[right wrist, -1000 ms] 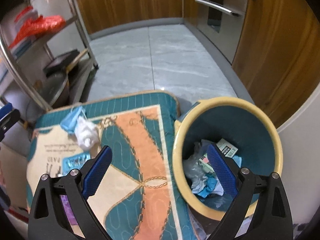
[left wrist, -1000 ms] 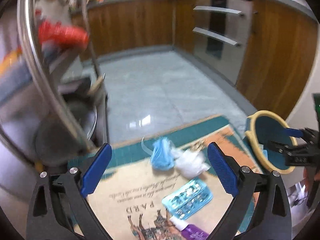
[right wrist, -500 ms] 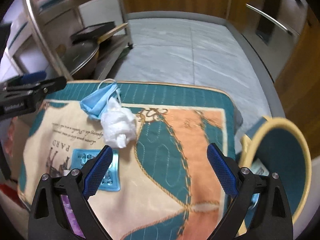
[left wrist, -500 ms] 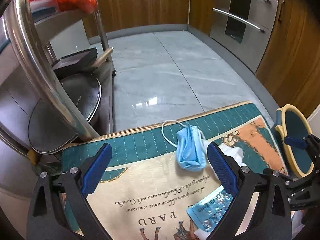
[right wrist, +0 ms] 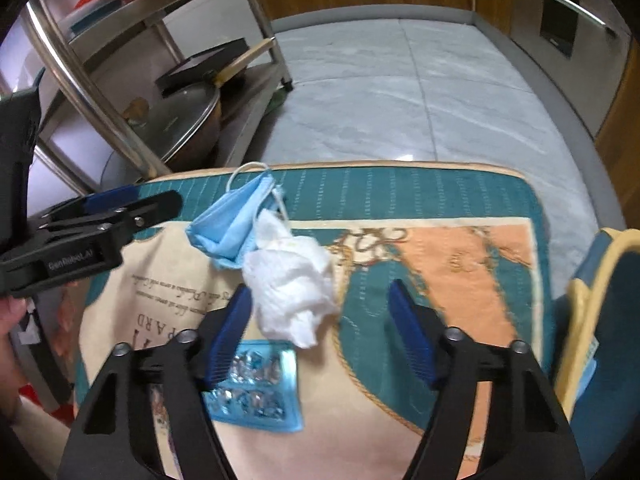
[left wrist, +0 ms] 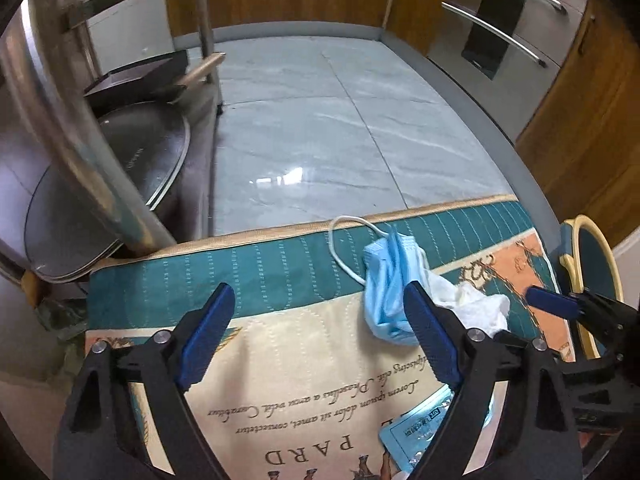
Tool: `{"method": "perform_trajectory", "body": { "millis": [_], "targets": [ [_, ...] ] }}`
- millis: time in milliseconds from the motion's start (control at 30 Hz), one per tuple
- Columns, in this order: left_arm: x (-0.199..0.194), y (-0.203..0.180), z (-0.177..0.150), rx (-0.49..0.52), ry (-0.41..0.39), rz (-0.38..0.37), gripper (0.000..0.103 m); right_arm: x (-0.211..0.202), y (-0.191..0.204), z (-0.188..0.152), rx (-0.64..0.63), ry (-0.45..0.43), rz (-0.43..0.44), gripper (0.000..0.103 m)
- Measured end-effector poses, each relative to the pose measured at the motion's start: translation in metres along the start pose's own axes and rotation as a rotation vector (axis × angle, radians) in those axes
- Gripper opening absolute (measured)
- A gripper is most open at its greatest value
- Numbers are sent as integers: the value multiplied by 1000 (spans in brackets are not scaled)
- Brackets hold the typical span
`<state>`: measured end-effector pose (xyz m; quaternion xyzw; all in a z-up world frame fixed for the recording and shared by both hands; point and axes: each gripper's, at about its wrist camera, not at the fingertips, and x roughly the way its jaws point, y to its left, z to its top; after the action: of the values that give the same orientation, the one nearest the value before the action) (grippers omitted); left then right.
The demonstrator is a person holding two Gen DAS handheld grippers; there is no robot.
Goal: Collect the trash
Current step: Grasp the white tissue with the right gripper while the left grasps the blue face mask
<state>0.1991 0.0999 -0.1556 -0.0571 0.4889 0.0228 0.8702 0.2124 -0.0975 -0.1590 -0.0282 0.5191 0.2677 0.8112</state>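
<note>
A crumpled blue face mask (left wrist: pixel 384 292) (right wrist: pixel 232 224) and a white tissue wad (left wrist: pixel 472 304) (right wrist: pixel 292 280) lie touching on a teal and cream mat (left wrist: pixel 280 272) (right wrist: pixel 440 200). A blue blister pack (right wrist: pixel 256 392) (left wrist: pixel 420 428) lies nearer. My right gripper (right wrist: pixel 320 294) hangs low over the mat, jaws closing, with the tissue between them against the left finger; the right pad is clear of it. My left gripper (left wrist: pixel 318 296) is closing with only mat between its jaws, and the mask lies just beyond its right fingertip. The yellow-rimmed teal bin (right wrist: pixel 600 320) (left wrist: pixel 592 264) stands right of the mat.
A steel rack (left wrist: pixel 80 128) (right wrist: pixel 92 92) with a pan lid (left wrist: pixel 112 184) and a dark box stands left of the mat. Grey tile floor (left wrist: pixel 320 128) runs to wooden cabinets behind. A person's hand (right wrist: pixel 12 320) holds the left gripper.
Both grippers came down toward the mat. The right one swung left from over the bin to the tissue wad. Both pairs of jaws have narrowed, the right more.
</note>
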Motion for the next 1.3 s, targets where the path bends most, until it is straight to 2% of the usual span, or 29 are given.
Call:
{"method": "perform_trajectory", "body": {
  "millis": [67,133,267,467,700,800,933,1033,1300],
  "targets": [
    [2,-3,2,9,1,-4,84,6,5,1,-6,8,17,60],
    [4,-3,4,-4,2,-18,84,14,7,2,10,43,55,32],
    [5,-8,6,4,-6,-26,84,15,1,4,74,51,90,22],
    [11,-21,5,45,5,-22,77,-8,-23,3,206,18,50,21],
    [27,-43,6,98,22,-43,68,-19,-33,-1,209,12,23,21],
    [33,-50,7,122,43,-43,57,-26,-35,-3,191,1,11,21],
    [41,-56,3,150,98,-38,23,-34,-40,-4,193,-7,3,20],
    [38,-58,1,155,104,-39,14,-38,-44,-6,191,-10,-13,20],
    [9,-62,1,168,40,-13,12,-56,-43,-13,161,-34,-30,20]
  ]
}}
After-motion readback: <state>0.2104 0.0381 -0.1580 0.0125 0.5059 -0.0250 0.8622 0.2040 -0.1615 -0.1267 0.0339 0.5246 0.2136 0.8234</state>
